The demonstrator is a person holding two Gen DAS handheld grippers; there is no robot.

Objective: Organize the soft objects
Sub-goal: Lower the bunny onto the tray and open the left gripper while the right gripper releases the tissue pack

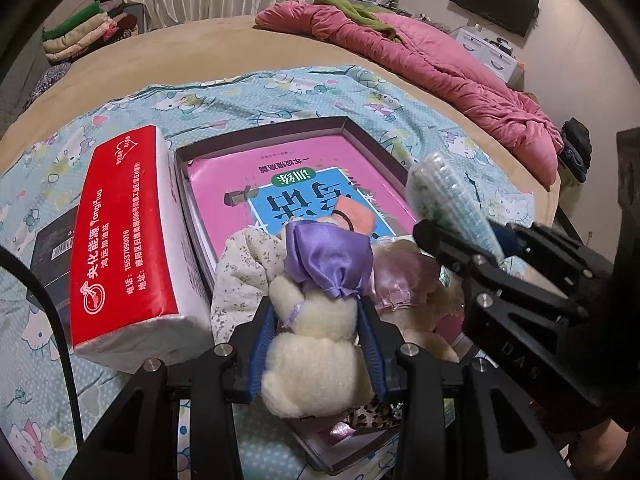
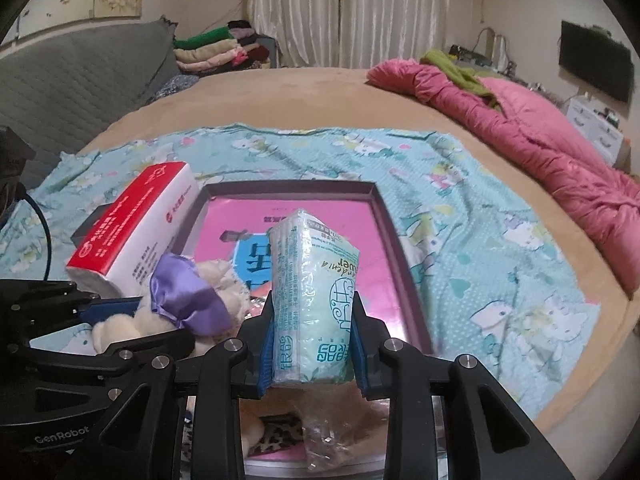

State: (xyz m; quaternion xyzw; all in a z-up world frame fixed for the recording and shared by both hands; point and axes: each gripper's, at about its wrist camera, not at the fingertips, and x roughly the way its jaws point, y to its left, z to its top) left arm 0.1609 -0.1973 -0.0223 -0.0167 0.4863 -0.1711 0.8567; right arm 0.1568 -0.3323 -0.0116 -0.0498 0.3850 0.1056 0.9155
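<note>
Over the tray (image 2: 384, 216), both jaws pinch loads: left plush toy (image 1: 312, 320), right tissue pack (image 2: 316, 300); red tissue block (image 1: 124, 232) waits at nine o'clock.

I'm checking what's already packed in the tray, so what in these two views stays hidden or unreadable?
- Left wrist: the pink book cover's lower part, behind the plush toy in the left gripper.
- Right wrist: the tray middle, behind the tissue pack in the right gripper.
- Both: leopard-print item under the grippers, mostly covered.
- Left wrist: black box, hidden behind the red tissue package.
</note>
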